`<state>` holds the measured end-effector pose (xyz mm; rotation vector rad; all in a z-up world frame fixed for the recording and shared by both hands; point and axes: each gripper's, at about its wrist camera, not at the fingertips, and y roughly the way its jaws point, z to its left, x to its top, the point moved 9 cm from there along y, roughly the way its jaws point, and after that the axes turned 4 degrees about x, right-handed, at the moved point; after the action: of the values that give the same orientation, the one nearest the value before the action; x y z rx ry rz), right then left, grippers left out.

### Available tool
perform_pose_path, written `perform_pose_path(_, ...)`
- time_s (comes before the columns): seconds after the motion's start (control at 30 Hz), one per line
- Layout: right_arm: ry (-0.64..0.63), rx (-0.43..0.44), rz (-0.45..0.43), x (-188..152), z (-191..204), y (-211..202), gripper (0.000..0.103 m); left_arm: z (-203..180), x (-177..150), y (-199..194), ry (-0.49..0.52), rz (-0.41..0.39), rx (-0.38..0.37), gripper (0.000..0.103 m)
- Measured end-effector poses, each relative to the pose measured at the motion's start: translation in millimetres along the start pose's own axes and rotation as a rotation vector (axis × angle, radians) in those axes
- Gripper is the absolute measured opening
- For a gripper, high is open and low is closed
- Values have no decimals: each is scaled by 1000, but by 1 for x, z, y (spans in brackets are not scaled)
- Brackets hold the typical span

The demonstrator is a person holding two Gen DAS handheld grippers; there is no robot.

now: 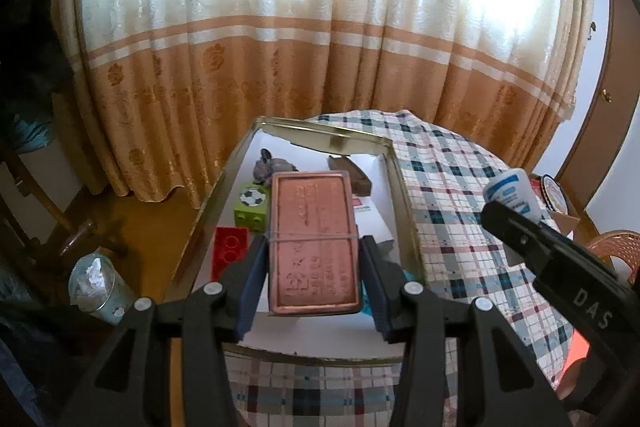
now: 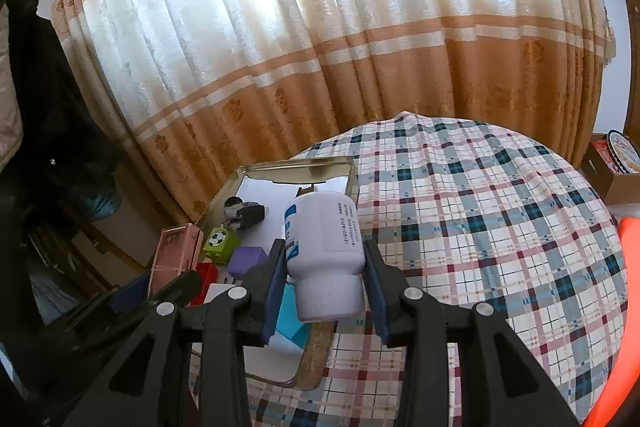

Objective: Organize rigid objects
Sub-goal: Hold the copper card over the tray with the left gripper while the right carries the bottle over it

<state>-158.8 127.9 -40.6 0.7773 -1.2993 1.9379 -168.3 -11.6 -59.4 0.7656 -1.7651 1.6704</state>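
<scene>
Our left gripper (image 1: 314, 267) clamps a flat pink tin (image 1: 313, 243), banded with a rubber band, and holds it above the gold-rimmed tray (image 1: 404, 199), while our right gripper (image 2: 325, 277) pinches a white bottle (image 2: 326, 251), cap toward us, over the tray's right edge. In the tray lie a green football block (image 1: 251, 205), a red brick (image 1: 229, 251), a grey animal figurine (image 1: 270, 167), a brown wooden piece (image 1: 352, 173) and a purple block (image 2: 247, 261). The tray rests on a plaid tablecloth (image 2: 480, 227) before an orange-and-cream curtain (image 1: 280, 67)
</scene>
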Motion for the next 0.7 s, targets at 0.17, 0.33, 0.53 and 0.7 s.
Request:
perform_pose_path(0.17,-9,12,7,0,7,5,40,7,0,3,-5,1,12,46)
perform_pose_path(0.33,-17,15,10,0,12,9,40,11,2,6,-4,0,24,46)
perform_pose_path(0.53,-25,17,10,5,18,16,40,17,7,10,0,-6,45,46)
perform_pose_path(0.7,-38,15,5,12,24,24,40,25,10,14,7,-10,77,46)
